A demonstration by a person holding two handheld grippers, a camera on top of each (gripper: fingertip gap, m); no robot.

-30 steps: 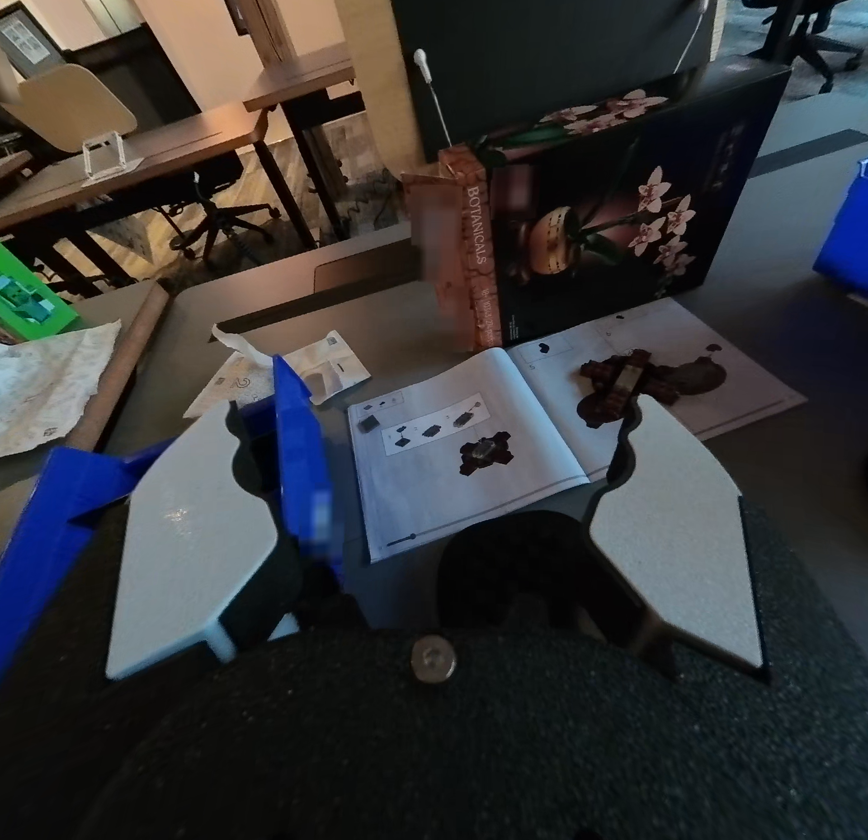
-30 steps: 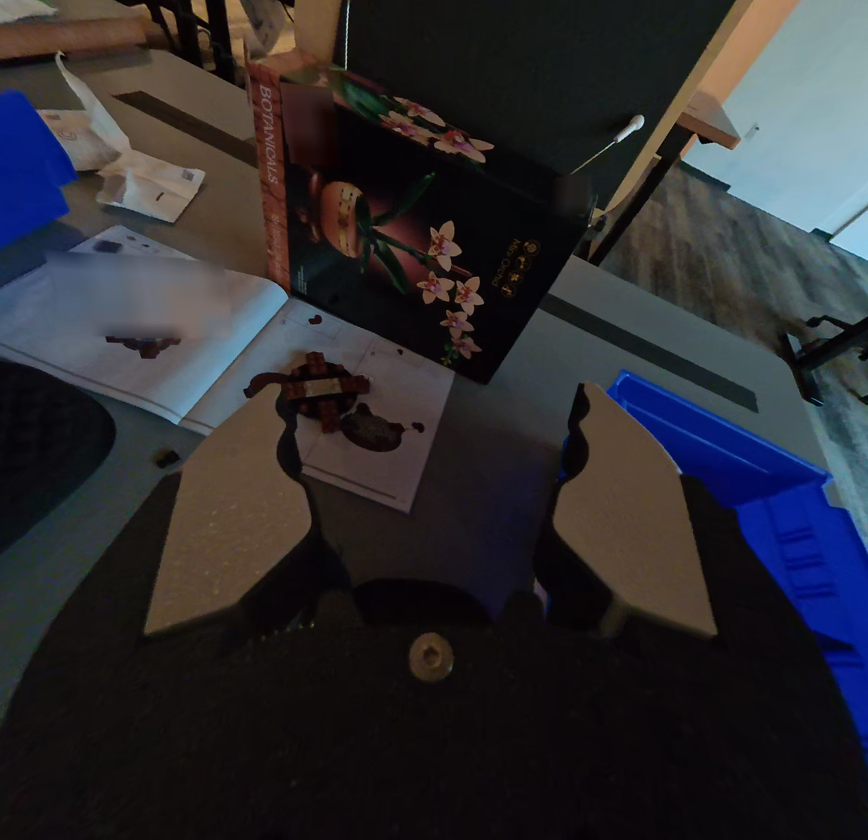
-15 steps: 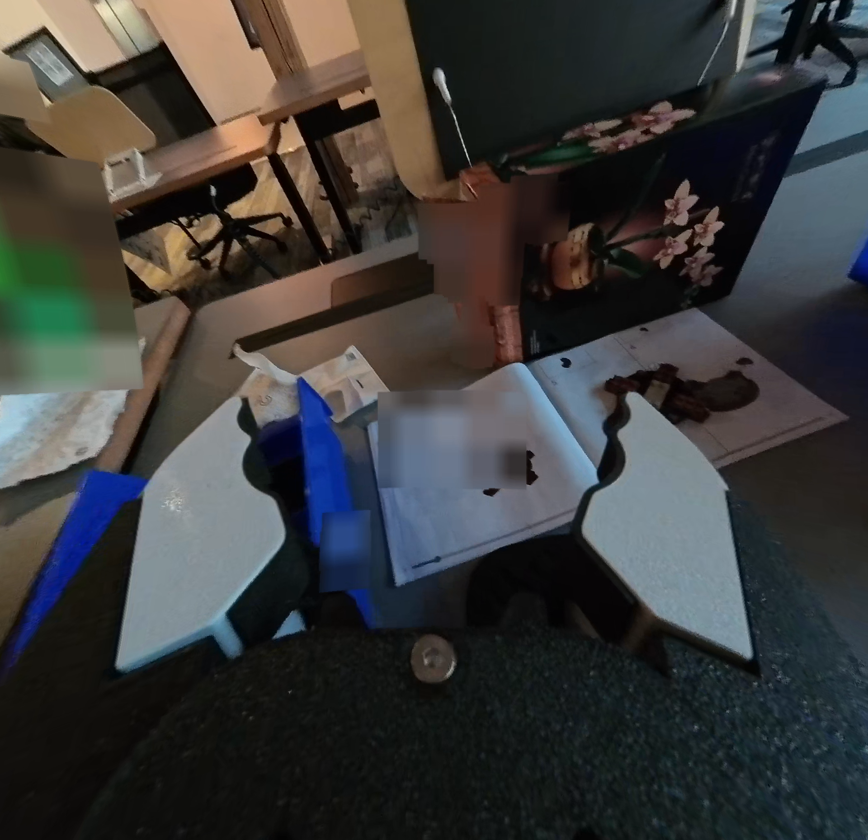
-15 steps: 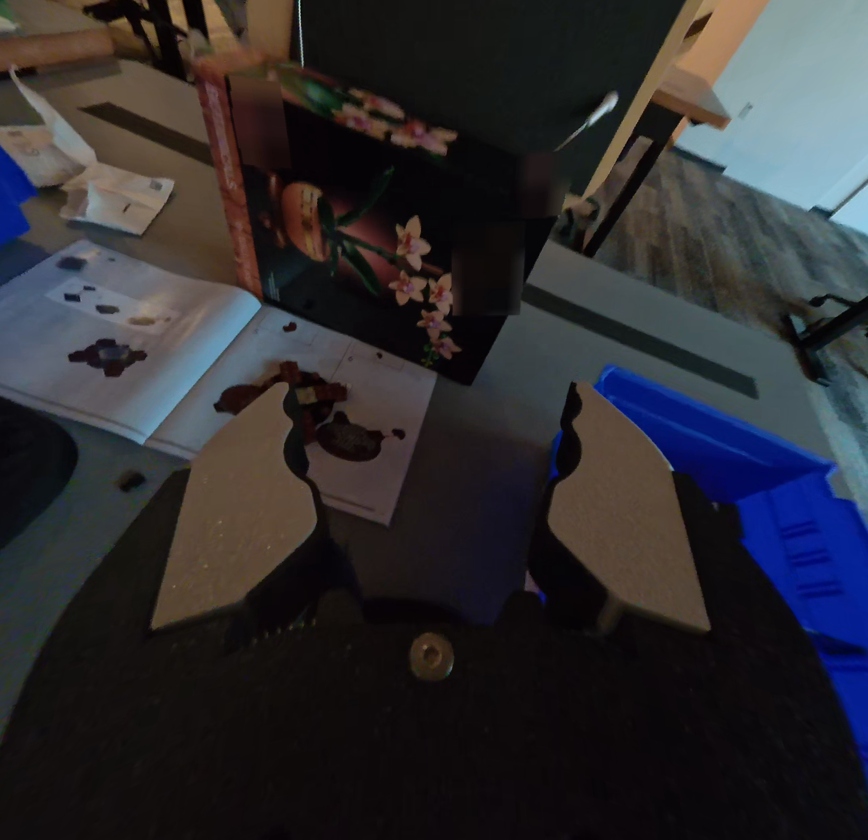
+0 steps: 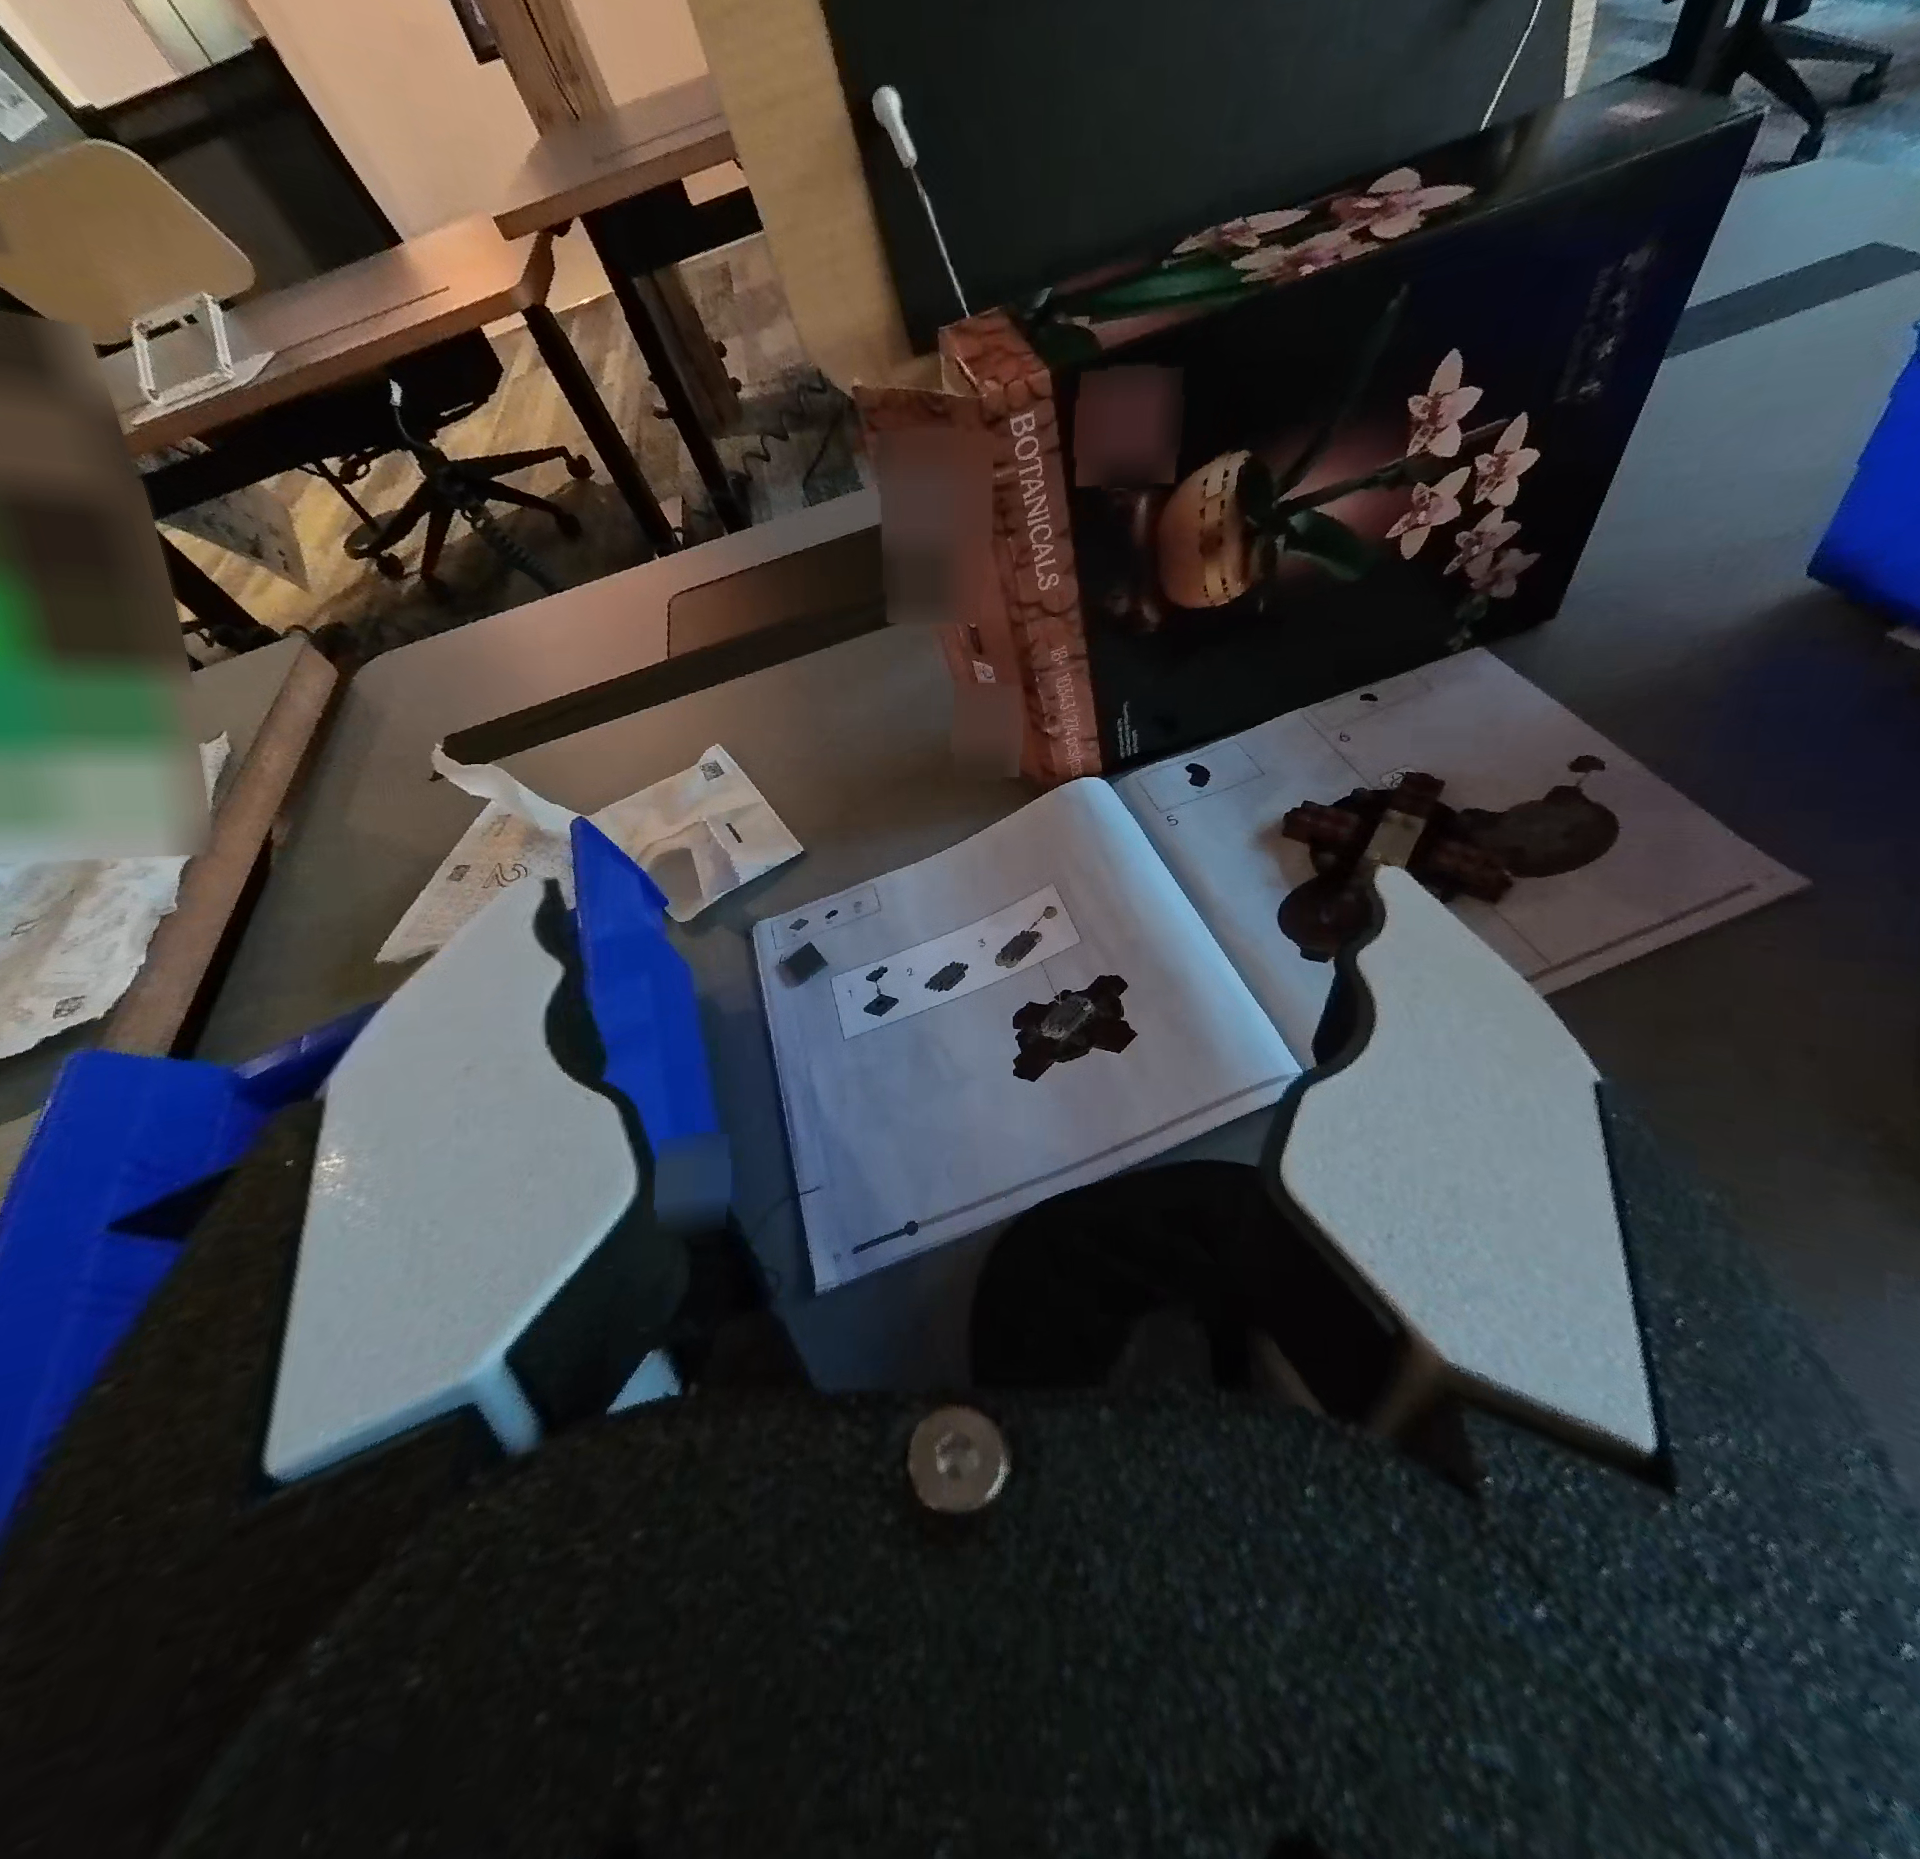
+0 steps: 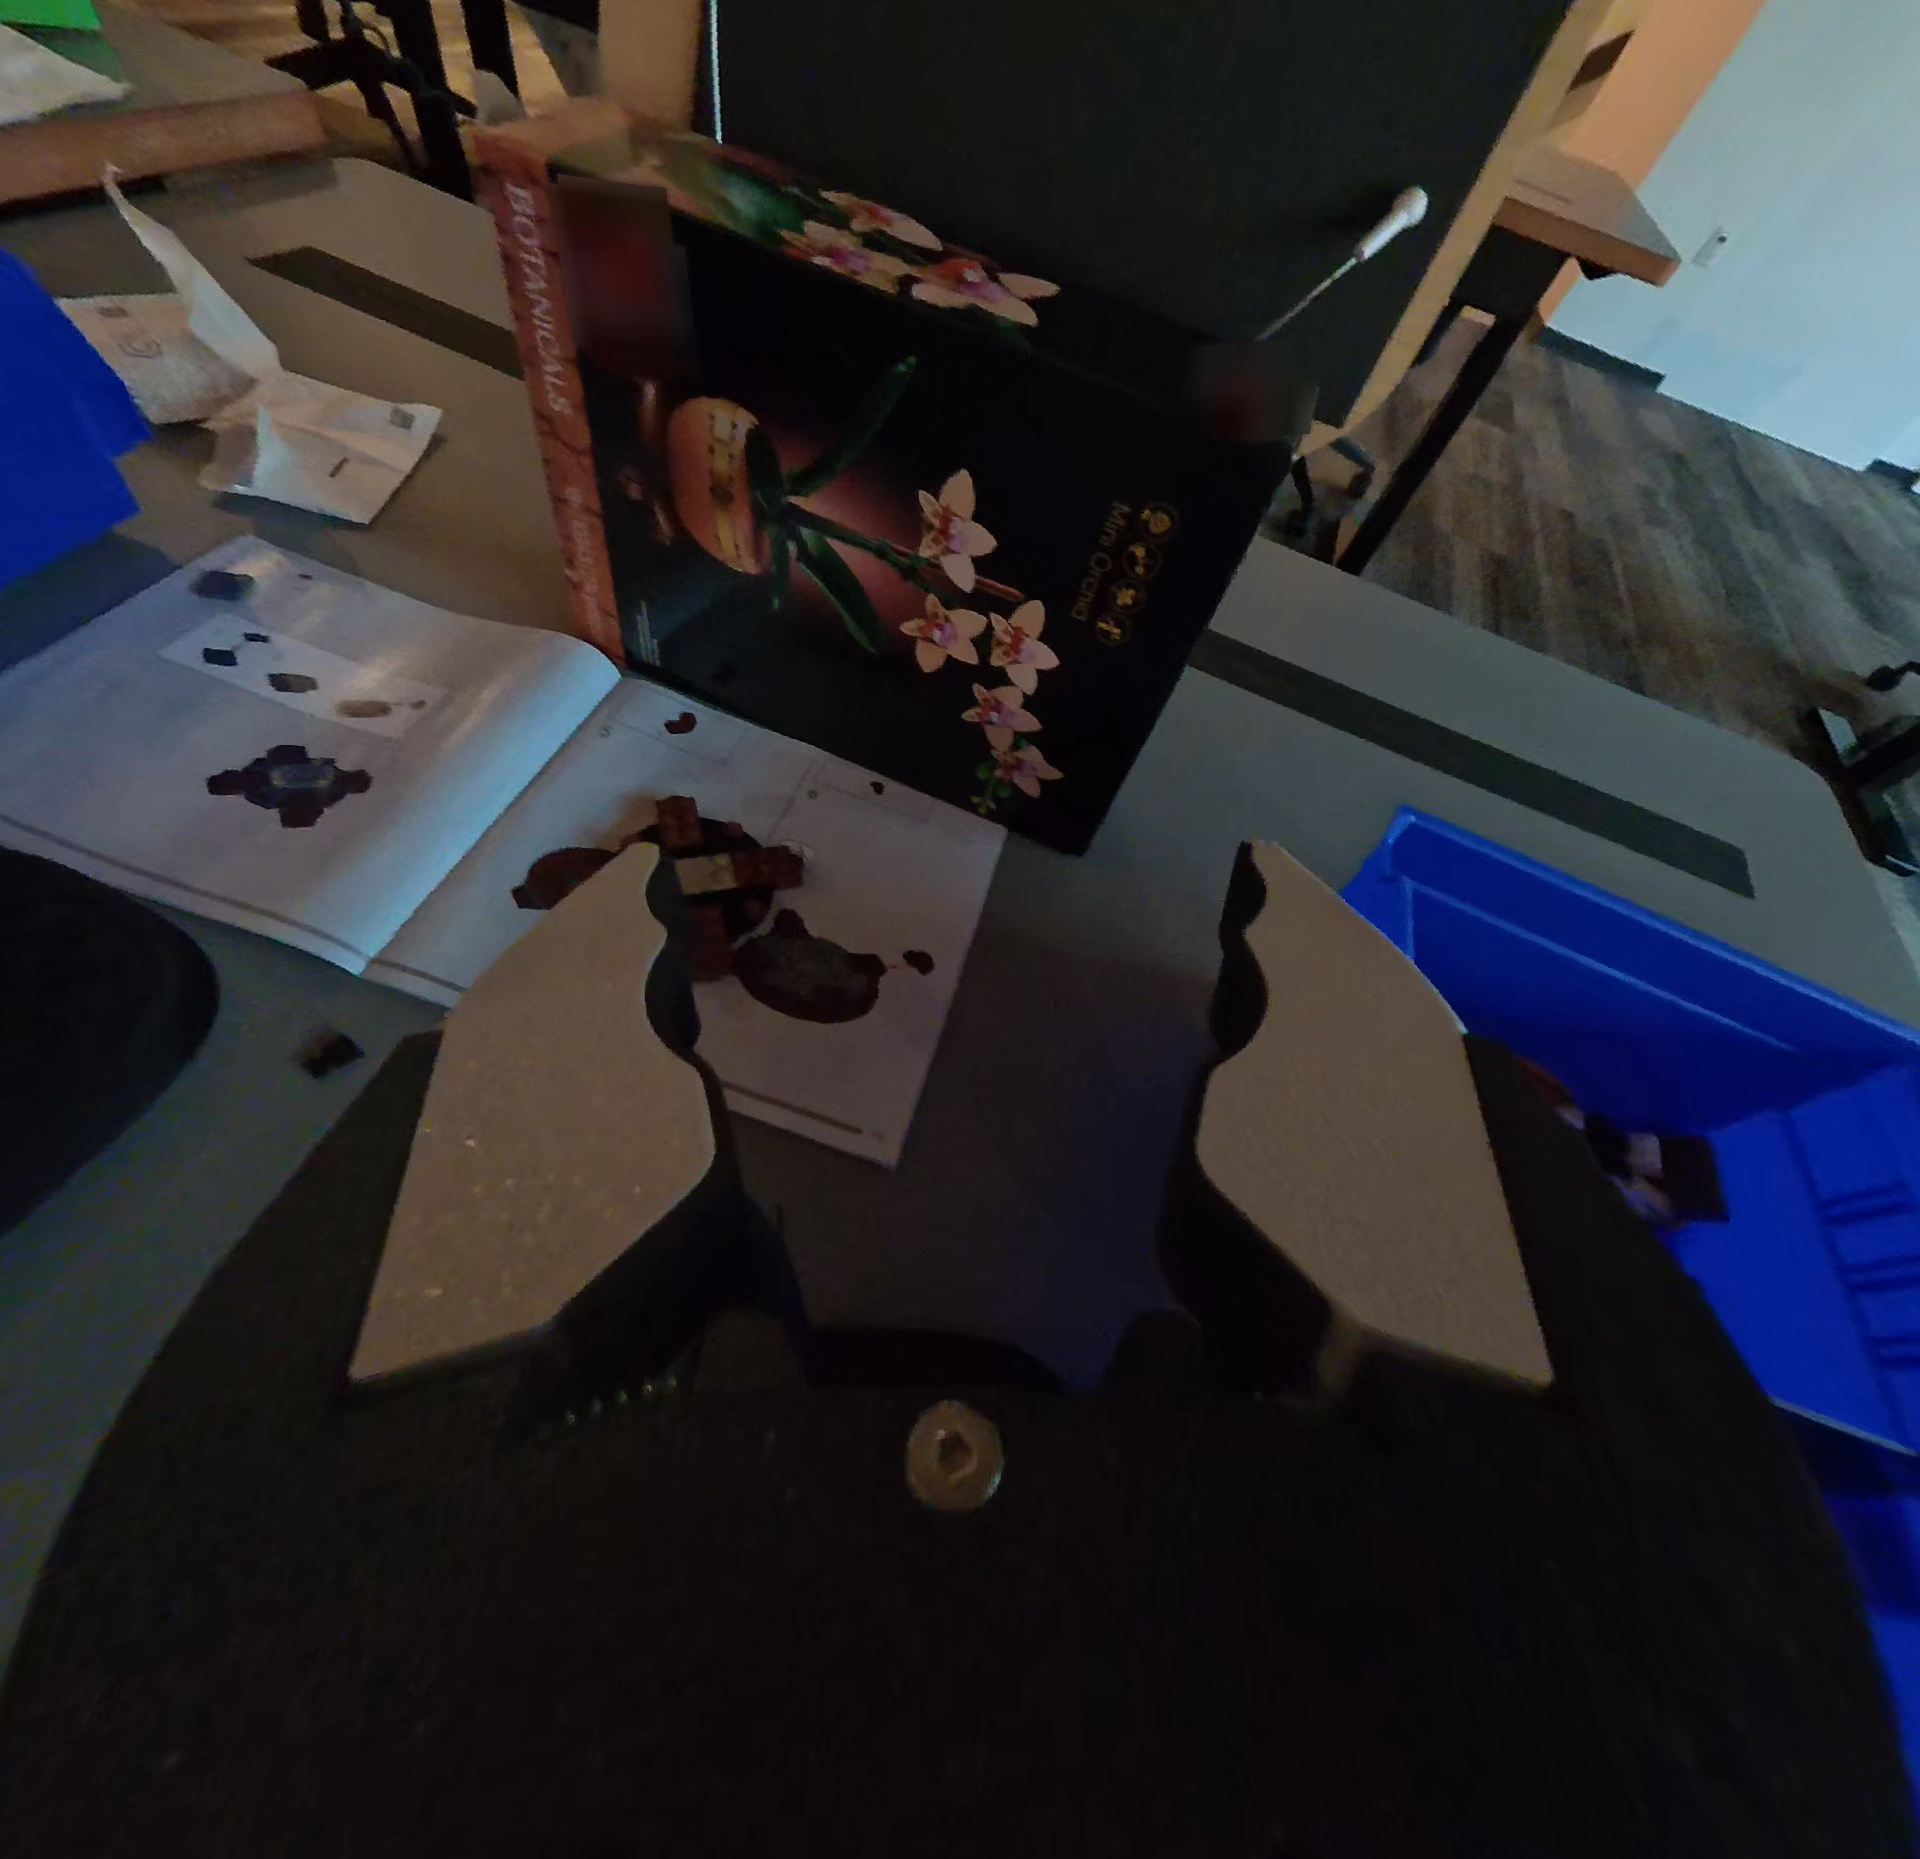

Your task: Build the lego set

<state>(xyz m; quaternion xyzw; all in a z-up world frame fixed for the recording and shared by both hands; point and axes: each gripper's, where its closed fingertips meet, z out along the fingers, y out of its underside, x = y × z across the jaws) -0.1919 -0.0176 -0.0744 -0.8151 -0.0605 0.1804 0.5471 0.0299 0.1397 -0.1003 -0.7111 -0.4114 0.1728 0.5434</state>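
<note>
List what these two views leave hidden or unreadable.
- Left wrist view: the left blue bin interior, hidden by the left gripper finger.
- Both views: part of the brown brick assembly, hidden behind fingertips.
- Right wrist view: right blue bin cut off by the edge.
- Box patches blurred.

Both views are dim and grainy. Warm light falls on the floor (image 5: 665, 282) beyond the tabletop's far edge, and cooler daylight brightens a wall (image 6: 1787, 178) at upper right. The tabletop (image 5: 852, 708) lies in shadow. Wide-angle distortion bends the edges, with slight blur.
</note>
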